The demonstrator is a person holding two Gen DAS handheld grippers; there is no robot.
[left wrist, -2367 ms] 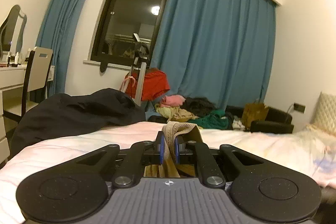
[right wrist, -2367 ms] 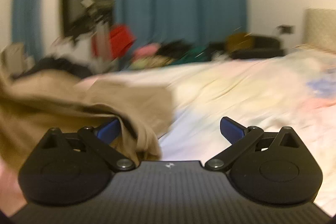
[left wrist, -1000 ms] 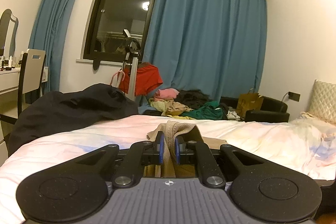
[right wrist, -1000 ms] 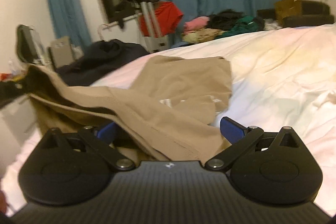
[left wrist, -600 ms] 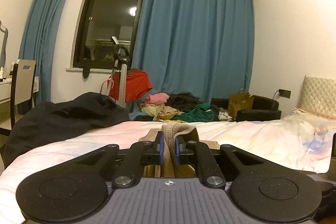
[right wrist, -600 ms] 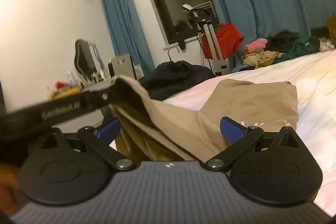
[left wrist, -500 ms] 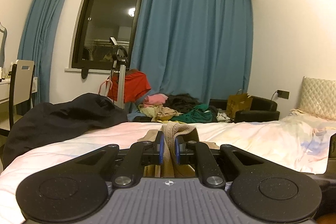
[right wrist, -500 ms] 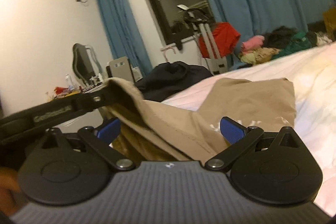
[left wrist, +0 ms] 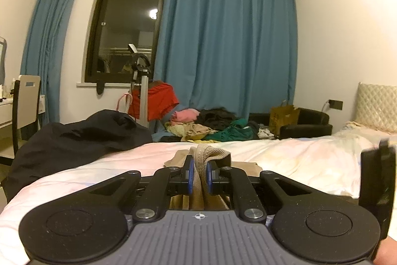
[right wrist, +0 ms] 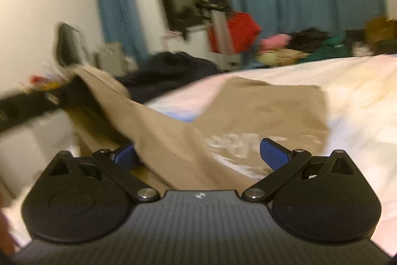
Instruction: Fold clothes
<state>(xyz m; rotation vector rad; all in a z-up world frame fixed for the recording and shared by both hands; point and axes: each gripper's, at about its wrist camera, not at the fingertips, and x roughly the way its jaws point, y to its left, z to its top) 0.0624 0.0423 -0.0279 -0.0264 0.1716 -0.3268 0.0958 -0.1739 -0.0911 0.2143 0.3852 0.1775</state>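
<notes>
A tan garment (right wrist: 260, 113) with white print lies partly spread on the bed (right wrist: 359, 96). My left gripper (left wrist: 198, 174) is shut on a ribbed edge of the tan garment (left wrist: 209, 153) and holds it lifted above the bed (left wrist: 297, 155). In the right wrist view the left gripper shows at the far left, with cloth stretching from it. My right gripper (right wrist: 198, 153) is open, its jaws wide apart, with a fold of the tan garment lying between them. The right gripper's body shows at the right edge of the left wrist view (left wrist: 377, 185).
A black garment (left wrist: 74, 138) lies on the bed's left side. A pile of coloured clothes (left wrist: 211, 126) sits beyond the bed by the blue curtains (left wrist: 223, 41). A stand with a red cloth (left wrist: 158, 101), a chair (left wrist: 24, 101) and a dark sofa (left wrist: 305, 123) stand around.
My right gripper has swung right and lower over the garment, staying open; its view is blurred by motion. It now shows at the right edge of the left wrist view. The left grip is unchanged.
</notes>
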